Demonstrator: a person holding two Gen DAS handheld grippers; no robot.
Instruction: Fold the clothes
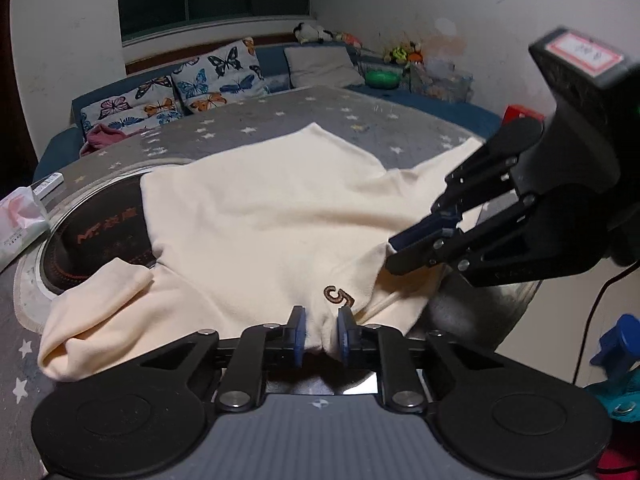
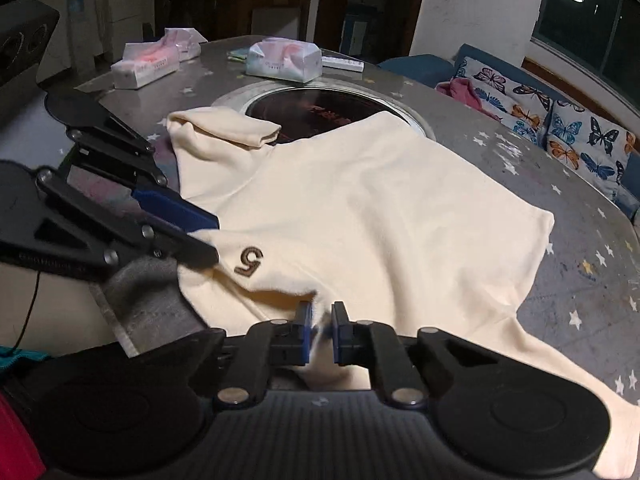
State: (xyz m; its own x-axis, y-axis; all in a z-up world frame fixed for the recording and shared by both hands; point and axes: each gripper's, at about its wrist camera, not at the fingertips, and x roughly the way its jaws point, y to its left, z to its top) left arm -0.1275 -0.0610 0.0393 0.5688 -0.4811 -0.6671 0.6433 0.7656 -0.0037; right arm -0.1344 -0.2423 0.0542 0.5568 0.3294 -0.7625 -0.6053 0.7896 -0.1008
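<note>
Cream shirt point(image 1: 260, 216) lies spread on the star-patterned table point(image 1: 280, 120), partly covering the round cooktop point(image 1: 92, 236). From the left wrist, the left gripper point(image 1: 322, 334) pinches the shirt's near edge beside its brown emblem point(image 1: 339, 296). From the right wrist, the right gripper point(image 2: 321, 332) clamps cloth near that emblem; tissue packs point(image 2: 284, 60) sit beyond the cooktop.
</note>
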